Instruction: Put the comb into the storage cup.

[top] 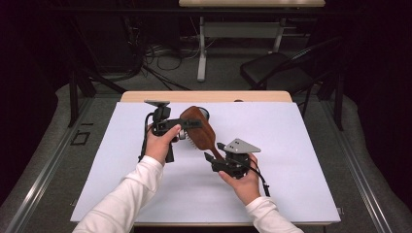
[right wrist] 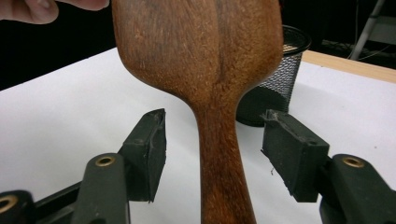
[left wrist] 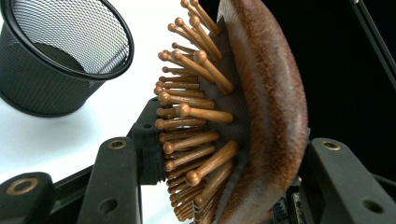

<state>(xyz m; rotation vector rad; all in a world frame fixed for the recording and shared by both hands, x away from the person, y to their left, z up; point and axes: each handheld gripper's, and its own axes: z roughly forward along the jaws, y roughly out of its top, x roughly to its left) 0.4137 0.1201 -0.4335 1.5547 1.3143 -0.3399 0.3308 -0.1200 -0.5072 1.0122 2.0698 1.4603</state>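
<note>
Nearest the front edge of the table (top: 291,194), the right gripper (top: 214,158) has its jaws released, standing clear either side of the hairbrush (top: 200,130) handle. Farther back, the left gripper (top: 187,124) is clamped on the brush head. Beyond, apparently near the back edge, stands a mesh cup (left wrist: 60,60)

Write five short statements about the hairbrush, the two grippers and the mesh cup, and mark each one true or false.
1. The left gripper is clamped on the head of the wooden hairbrush. True.
2. The right gripper squeezes the brush handle. False: its pads stand apart from the handle on both sides.
3. The black mesh cup stands upright on the white table cover. True.
4. The brush lies flat on the table. False: it is held up above the cover, its bristles pressed against one left jaw.
5. The brush is made of blue plastic. False: it is brown wood.
</note>
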